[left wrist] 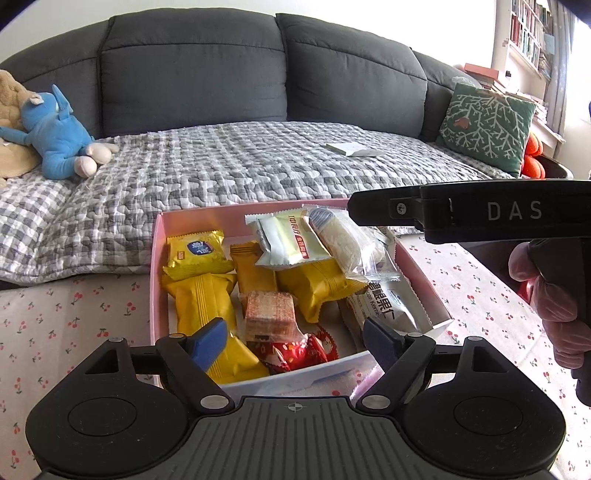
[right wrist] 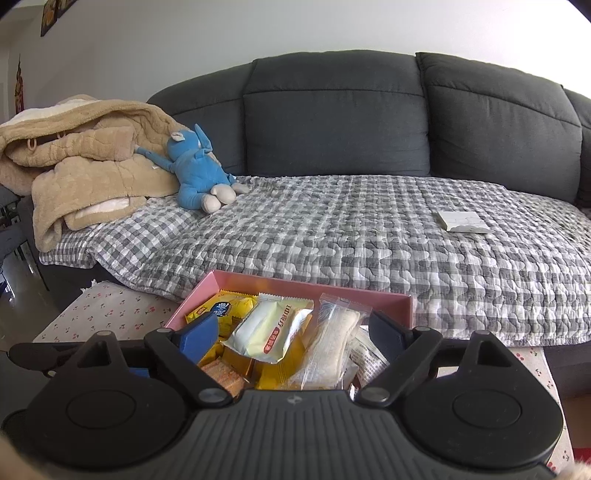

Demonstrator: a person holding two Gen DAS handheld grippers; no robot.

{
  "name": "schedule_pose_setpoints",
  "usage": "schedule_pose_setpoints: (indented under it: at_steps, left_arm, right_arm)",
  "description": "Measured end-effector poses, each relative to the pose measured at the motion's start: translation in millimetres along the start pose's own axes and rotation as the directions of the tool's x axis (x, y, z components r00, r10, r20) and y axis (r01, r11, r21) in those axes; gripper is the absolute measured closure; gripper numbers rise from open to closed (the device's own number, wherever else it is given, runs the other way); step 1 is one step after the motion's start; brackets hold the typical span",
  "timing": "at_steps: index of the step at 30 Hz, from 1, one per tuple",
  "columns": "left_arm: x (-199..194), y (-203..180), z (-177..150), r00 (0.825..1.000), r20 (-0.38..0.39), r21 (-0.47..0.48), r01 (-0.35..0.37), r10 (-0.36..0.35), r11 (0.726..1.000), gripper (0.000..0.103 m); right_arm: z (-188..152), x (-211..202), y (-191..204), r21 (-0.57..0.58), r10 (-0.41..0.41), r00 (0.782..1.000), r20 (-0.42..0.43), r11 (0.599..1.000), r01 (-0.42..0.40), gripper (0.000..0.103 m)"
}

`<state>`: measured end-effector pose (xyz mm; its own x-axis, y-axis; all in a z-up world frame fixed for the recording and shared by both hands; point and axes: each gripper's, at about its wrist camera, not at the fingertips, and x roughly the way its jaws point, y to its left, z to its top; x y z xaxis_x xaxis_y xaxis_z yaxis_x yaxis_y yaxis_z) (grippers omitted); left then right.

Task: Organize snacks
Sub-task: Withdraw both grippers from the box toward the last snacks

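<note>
Behind the cherry-print desk (left wrist: pixel 74 314) stands a grey sofa. Snack packets fill the pink box (left wrist: pixel 157 236) at mid-desk. Both the left gripper (left wrist: pixel 293 341) and right gripper (right wrist: pixel 291 334) hang over it, jaws released and empty. Packets look light, crinkly, slippery, probably crushable; pinching a sealed end seems safest.

Beyond the tongs stands a dark grey sofa (right wrist: pixel 332 122) draped with a checked quilt (right wrist: pixel 351 229) against a white wall (right wrist: pixel 184 40); a bookshelf (left wrist: pixel 528 33) sits far right by bright daylight.

Snack packets (left wrist: pixel 295 280) crowd the pink box (left wrist: pixel 157 258); bare floor shows only at its near-right corner (left wrist: pixel 347 339).
</note>
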<state>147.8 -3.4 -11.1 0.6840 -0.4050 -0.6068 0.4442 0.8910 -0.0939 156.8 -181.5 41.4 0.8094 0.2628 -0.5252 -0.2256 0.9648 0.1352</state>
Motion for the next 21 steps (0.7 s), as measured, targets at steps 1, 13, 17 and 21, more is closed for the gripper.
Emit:
schedule_pose_setpoints:
  at_steps: [1,13,17,21]
  left_arm:
    - [-3.3,-1.4,-1.2,1.0,0.0,0.005,-0.003,0.003,1.0,0.02]
    - [-36.6,-16.9,-23.3,0.999,-0.021,0.03,-0.037,0.038,0.999,0.013]
    - [-45.4,-21.6,-31.5,0.998,-0.031,0.038,-0.052,0.053,0.998,0.011]
    - [-53.5,-25.1,-39.6,0.997,-0.038,0.045,-0.073,0.074,0.996,0.009]
  right_arm:
    - [-1.2,-3.5,0.5,-0.002,0.0,1.0,-0.001,1.0,0.0,0.014]
    - [-22.5,-42.1,8.0,-0.005,-0.01,1.0,-0.011,1.0,0.01,0.007]
    - [-32.3,-53.1,8.4,0.0,-0.019,1.0,-0.02,1.0,0.019,0.006]
    - [-40.3,-62.2,7.7,0.006,-0.028,0.999,-0.027,1.0,0.028,0.004]
